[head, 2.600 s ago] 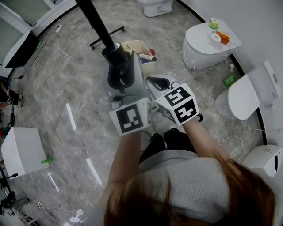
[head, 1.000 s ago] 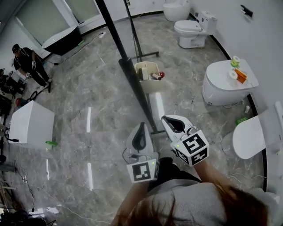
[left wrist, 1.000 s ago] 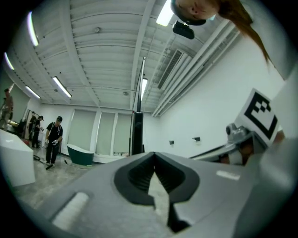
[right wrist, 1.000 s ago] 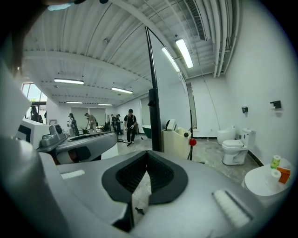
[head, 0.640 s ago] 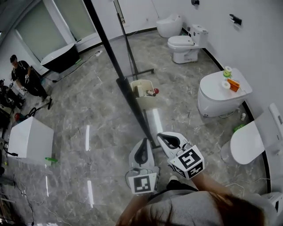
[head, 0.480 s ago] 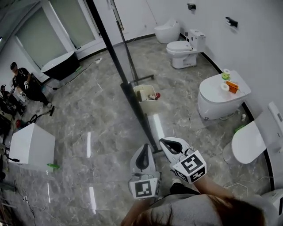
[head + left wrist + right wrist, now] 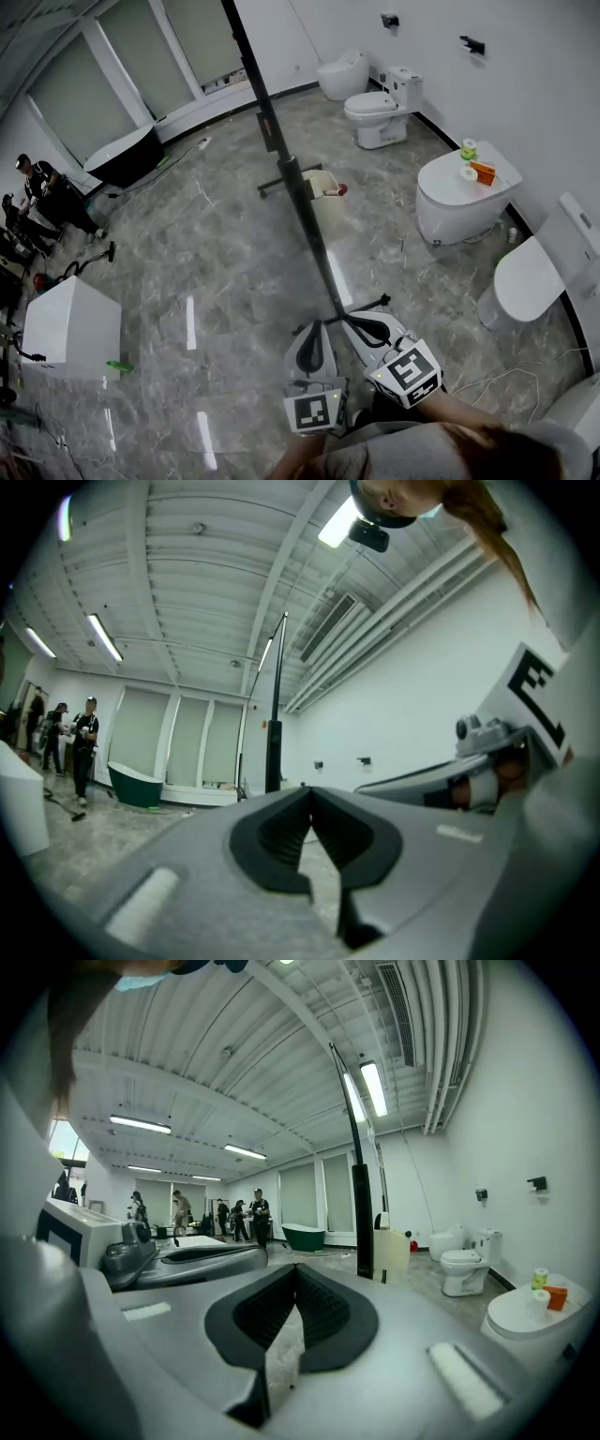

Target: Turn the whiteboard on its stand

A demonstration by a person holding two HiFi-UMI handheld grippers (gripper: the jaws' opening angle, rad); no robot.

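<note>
The whiteboard [image 7: 298,202] stands edge-on to me, a thin black line running from the top of the head view down to its stand's foot [image 7: 367,306] on the floor. A cream tray [image 7: 323,190] hangs on it at mid height. My left gripper [image 7: 314,326] and right gripper [image 7: 350,321] are side by side just short of the foot, both shut and holding nothing. In the left gripper view the left gripper [image 7: 311,790] points level with the board's post [image 7: 274,742] ahead. In the right gripper view the right gripper [image 7: 295,1267] faces the same post [image 7: 363,1218].
Toilets line the right wall [image 7: 375,112] [image 7: 459,197] [image 7: 530,281]. A white cabinet [image 7: 70,328] stands at the left, with a dark bathtub [image 7: 122,155] and people [image 7: 37,183] beyond it. Cables [image 7: 487,380] trail on the marble floor at the lower right.
Both grippers have drawn back from the whiteboard's frame toward me and now sit apart from it. The head view has lifted, showing more of the room and the board's full height.
</note>
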